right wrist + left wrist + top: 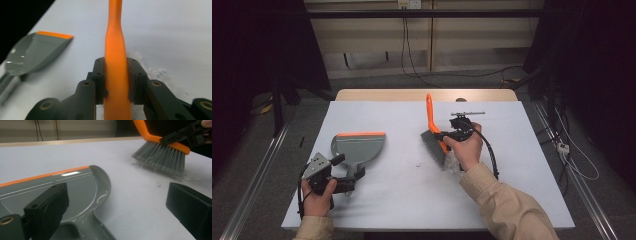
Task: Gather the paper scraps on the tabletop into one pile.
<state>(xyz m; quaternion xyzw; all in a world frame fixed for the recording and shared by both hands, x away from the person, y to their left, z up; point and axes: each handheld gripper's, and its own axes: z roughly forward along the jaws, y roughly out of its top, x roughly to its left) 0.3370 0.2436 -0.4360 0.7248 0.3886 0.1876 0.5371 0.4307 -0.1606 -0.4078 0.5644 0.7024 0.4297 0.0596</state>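
Right tool (116, 82) pinching the orange brush (432, 131) handle; left tool (117, 207) spread wide over the grey dustpan (358, 147).

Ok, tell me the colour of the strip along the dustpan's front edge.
Orange, on a grey dustpan; the strip shows best in the high view.

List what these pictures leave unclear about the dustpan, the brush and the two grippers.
- Dustpan handle: in the high view the left gripper covers it; in the left gripper view the bottom edge cuts it off, so actual contact is unclear.
- Brush bristles: in the right gripper view the right gripper and orange handle hide them.
- Specks on the table near the bristles: too small to identify.
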